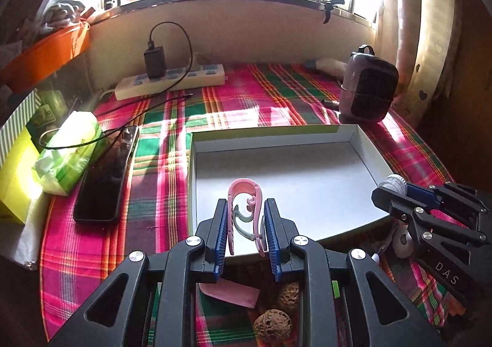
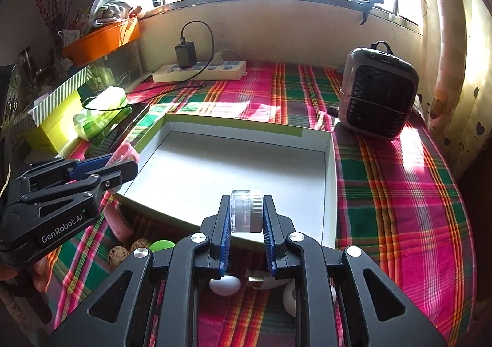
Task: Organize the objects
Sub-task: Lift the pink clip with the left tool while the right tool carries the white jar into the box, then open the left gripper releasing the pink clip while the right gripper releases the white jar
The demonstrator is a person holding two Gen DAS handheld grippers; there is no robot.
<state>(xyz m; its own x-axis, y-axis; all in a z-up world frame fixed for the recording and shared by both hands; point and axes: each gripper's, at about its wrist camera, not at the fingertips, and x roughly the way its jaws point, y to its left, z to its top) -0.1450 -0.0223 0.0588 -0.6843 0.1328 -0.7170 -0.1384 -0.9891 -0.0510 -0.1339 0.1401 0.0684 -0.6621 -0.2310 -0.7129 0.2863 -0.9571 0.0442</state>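
A shallow white box (image 1: 307,187) with a green rim lies open on the plaid cloth; it also shows in the right wrist view (image 2: 215,174). My left gripper (image 1: 246,224) is shut on a pink hair clip (image 1: 246,208) and holds it over the box's near edge. My right gripper (image 2: 246,217) is shut on a small clear and white round jar (image 2: 246,211) over the box's near edge. In the left wrist view the right gripper (image 1: 396,190) sits at the box's right side. In the right wrist view the left gripper (image 2: 120,162) sits at the box's left side.
Two walnuts (image 1: 272,322), a pink card (image 1: 230,293) and white round items (image 2: 226,285) lie on the cloth below the grippers. A phone (image 1: 104,174), tissue pack (image 1: 70,153) and boxes stand at left. A power strip (image 1: 172,82) lies at back, a small heater (image 2: 378,97) at back right.
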